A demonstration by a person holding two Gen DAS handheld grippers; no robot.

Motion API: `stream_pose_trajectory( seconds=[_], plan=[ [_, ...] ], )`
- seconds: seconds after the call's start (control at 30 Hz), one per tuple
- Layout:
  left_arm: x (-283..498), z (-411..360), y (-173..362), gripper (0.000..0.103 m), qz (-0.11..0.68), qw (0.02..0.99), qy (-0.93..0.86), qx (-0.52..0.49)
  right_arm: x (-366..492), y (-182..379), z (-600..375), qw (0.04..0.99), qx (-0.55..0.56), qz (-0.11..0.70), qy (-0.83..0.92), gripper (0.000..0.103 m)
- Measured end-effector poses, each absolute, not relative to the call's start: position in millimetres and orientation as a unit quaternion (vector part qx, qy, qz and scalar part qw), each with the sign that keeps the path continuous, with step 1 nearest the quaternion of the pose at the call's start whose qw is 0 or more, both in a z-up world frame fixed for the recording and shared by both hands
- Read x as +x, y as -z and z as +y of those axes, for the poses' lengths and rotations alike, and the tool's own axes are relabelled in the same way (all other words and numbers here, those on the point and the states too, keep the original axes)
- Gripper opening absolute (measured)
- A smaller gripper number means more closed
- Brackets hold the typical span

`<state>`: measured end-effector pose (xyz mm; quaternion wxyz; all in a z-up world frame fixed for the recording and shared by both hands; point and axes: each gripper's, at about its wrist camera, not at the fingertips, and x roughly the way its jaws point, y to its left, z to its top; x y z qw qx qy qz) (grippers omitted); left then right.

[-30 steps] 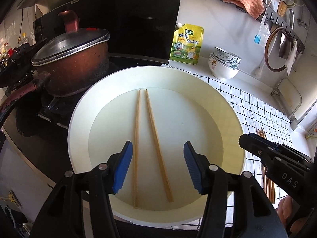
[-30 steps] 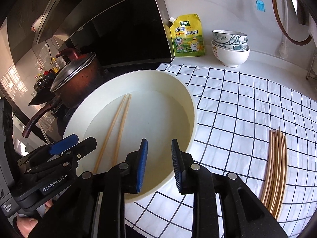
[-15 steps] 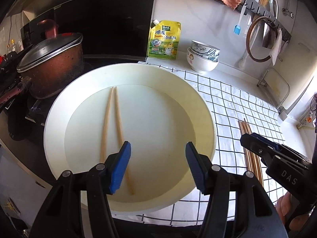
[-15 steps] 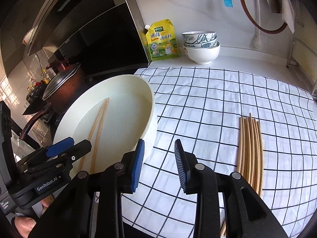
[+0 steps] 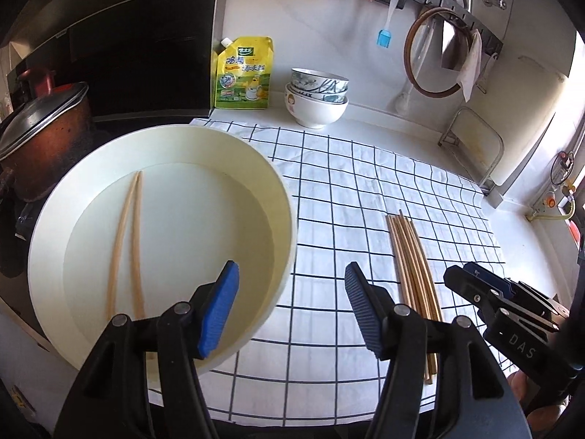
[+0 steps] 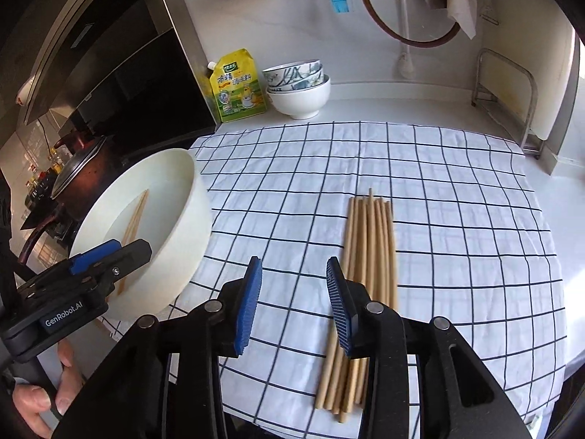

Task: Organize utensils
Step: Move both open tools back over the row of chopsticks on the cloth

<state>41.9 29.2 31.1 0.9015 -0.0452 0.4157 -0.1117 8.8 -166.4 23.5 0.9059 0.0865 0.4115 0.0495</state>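
Two wooden chopsticks (image 5: 126, 241) lie in a large white basin (image 5: 281, 197) at the left; they also show in the right wrist view (image 6: 134, 219) inside the basin (image 6: 199, 216). A bundle of several chopsticks (image 6: 369, 248) lies on the checked cloth (image 6: 457, 219); it also shows in the left wrist view (image 5: 413, 259). My left gripper (image 5: 290, 303) is open and empty over the basin's right rim. My right gripper (image 6: 294, 303) is open and empty, just left of the bundle's near end.
A rust-coloured lidded pot (image 5: 44, 135) stands on the stove at the left. A yellow seasoning pouch (image 5: 243, 73) and stacked bowls (image 5: 316, 97) stand at the back wall. A metal rack (image 6: 512, 98) stands at the right. Utensils hang on a wall rail.
Both grippers have moved right, away from the basin towards the cloth. The chopstick bundle has come nearer to the right gripper, whose jaws have opened wider. The left stays open.
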Motion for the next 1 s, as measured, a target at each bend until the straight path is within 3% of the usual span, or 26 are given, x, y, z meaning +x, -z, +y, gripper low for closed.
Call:
stream_pose_trajectory(
  seconds=[0.63,1.0],
  plan=[
    [36,-44,-25,0.060,0.432,0.890,0.143,-0.011,-10,2,-244,0.901,0.116,0.417,-0.003,0.039],
    [29,-74,8,0.062,0.463,0.874,0.151,0.005,-6,39,-254,0.888,0.109,0.447,0.000,0.039]
  ],
)
